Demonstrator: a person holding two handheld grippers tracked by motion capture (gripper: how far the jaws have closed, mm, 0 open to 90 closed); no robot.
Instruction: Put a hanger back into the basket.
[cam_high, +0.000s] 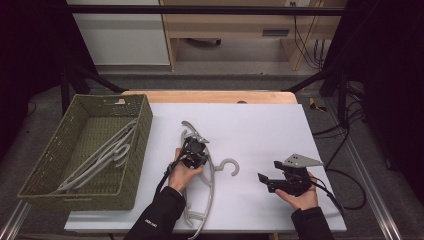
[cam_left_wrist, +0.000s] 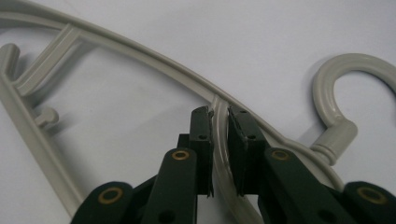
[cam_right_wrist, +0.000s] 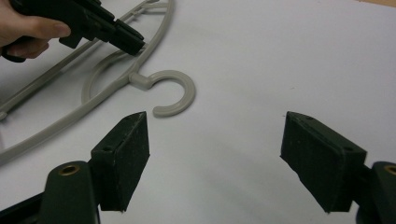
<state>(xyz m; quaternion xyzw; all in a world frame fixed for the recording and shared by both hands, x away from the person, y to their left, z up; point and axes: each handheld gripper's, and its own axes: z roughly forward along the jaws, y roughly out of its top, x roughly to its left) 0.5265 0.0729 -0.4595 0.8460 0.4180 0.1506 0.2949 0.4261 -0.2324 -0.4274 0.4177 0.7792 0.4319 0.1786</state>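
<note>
Left gripper view: left gripper (cam_left_wrist: 219, 140) is pinched tight on the grey hanger (cam_left_wrist: 140, 51) bar near its hook, probably to carry it. Right gripper (cam_high: 272, 181) waits wide open, empty. Farther left, the basket (cam_high: 141, 131) already holds hangers.

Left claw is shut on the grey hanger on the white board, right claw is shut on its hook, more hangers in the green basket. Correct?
Not quite. The right claw is open over the bare white board, short of the hook, as the right gripper view shows. The left claw does clamp the grey hanger, and more hangers lie in the green basket.
</note>
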